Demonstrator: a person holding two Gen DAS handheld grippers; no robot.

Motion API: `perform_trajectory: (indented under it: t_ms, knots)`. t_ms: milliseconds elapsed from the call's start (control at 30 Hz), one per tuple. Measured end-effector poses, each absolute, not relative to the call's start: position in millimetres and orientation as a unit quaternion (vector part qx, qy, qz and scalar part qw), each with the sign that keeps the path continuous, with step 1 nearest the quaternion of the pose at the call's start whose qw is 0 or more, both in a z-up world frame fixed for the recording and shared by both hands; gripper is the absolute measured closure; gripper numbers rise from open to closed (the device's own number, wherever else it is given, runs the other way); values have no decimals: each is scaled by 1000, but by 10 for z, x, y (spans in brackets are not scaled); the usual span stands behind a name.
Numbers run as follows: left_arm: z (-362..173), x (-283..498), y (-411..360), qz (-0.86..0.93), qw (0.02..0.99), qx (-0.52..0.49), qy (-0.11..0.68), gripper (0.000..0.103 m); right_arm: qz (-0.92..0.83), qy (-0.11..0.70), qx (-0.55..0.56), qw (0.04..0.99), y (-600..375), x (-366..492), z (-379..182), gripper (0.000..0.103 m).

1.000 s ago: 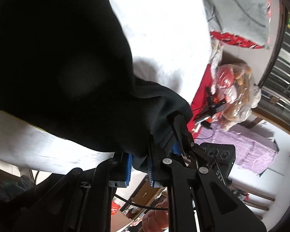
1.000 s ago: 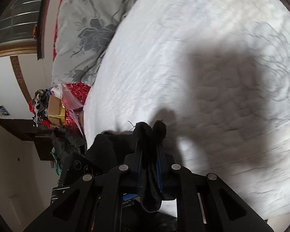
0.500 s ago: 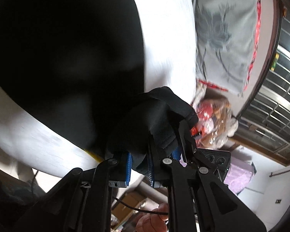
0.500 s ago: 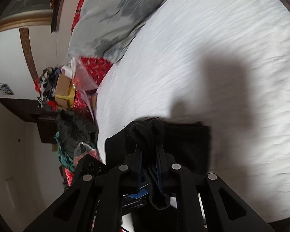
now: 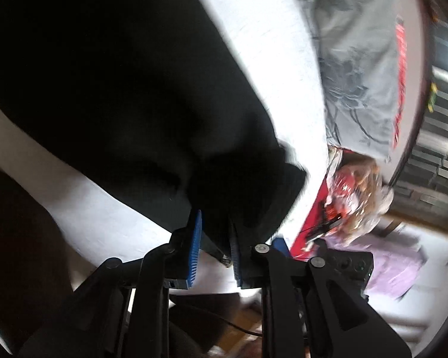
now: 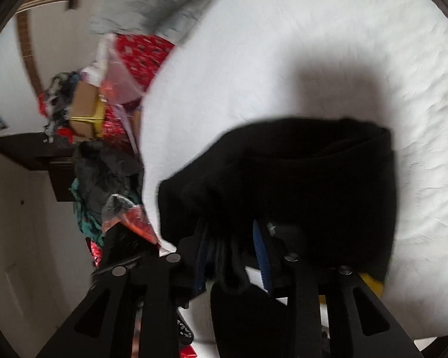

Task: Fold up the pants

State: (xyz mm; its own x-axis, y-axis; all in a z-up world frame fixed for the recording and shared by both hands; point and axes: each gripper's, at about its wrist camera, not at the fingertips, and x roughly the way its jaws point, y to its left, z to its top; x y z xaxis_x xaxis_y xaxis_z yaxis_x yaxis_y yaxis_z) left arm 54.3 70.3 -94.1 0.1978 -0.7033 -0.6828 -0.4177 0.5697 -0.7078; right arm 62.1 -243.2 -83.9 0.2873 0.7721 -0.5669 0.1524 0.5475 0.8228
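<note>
The black fabric pants (image 5: pixel 119 89) are spread on the white quilted bed (image 6: pixel 313 44). Left tool (image 5: pixel 213 238) is seen parted, cloth draped at 12 o'clock. Right tool (image 6: pixel 233 247) is parted too, fabric hanging between.

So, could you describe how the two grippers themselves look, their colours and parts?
Both are alike. The left gripper and the right gripper have matte black angular linkage arms joined by round silver-headed bolts. Each finger carries a bright blue ribbed pad. A thin dark cable runs under the left one. No lettering is readable, and no sleeve or hand shows.
</note>
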Motion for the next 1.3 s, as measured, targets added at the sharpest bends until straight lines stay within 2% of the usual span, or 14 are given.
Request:
perform_trajectory:
  t_ms: [33, 67, 133, 400, 600, 633, 667, 733, 767, 867, 933, 1100, 1167, 1300]
  knots:
    - [-861, 527, 735, -113, 651, -429, 616, 72, 226, 545, 427, 685, -2501, 550, -801, 39]
    - [-805, 519, 755, -113, 669, -412, 608, 55, 222, 536, 443, 684, -2613, 428, -772, 34]
    - [-707, 506, 759, -102, 709, -373, 590, 44, 224, 522, 481, 668, -2752, 246, -810, 32]
    - [-639, 518, 524, -112, 765, -252, 581, 44, 186, 535, 623, 540, -2506, -92, -1670, 32]
    - [-845, 698, 260, -105, 765, -199, 603, 44, 143, 464, 672, 560, -2617, -60, -1754, 32]
    - [-906, 706, 208, -101, 762, -189, 612, 45, 134, 468, 672, 559, -2612, -38, -1795, 35]
    - [-947, 733, 140, -92, 761, -178, 617, 51, 127, 472, 669, 560, -2599, -25, -1816, 39]
    - [-895, 704, 18, -95, 771, -159, 610, 66, 108, 479, 657, 572, -2632, -38, -1863, 77]
    - [-866, 674, -19, -112, 764, -165, 614, 76, 107, 480, 654, 575, -2658, -56, -1882, 85]
    - [-820, 603, -172, -141, 761, -158, 613, 77, 107, 444, 656, 601, -2931, -158, -1706, 92]
    - [-933, 651, -316, -121, 772, -110, 615, 77, 95, 424, 652, 621, -3182, -221, -1638, 93]
    - [-943, 681, -300, -125, 770, -96, 618, 77, 76, 457, 629, 624, -3209, -186, -1812, 94]
    - [-867, 665, -197, -134, 765, -96, 623, 77, 90, 474, 630, 609, -3213, -140, -1767, 87]
    - [-637, 515, 185, -144, 779, -99, 602, 77, 118, 537, 592, 589, -3252, -269, -1471, 61]
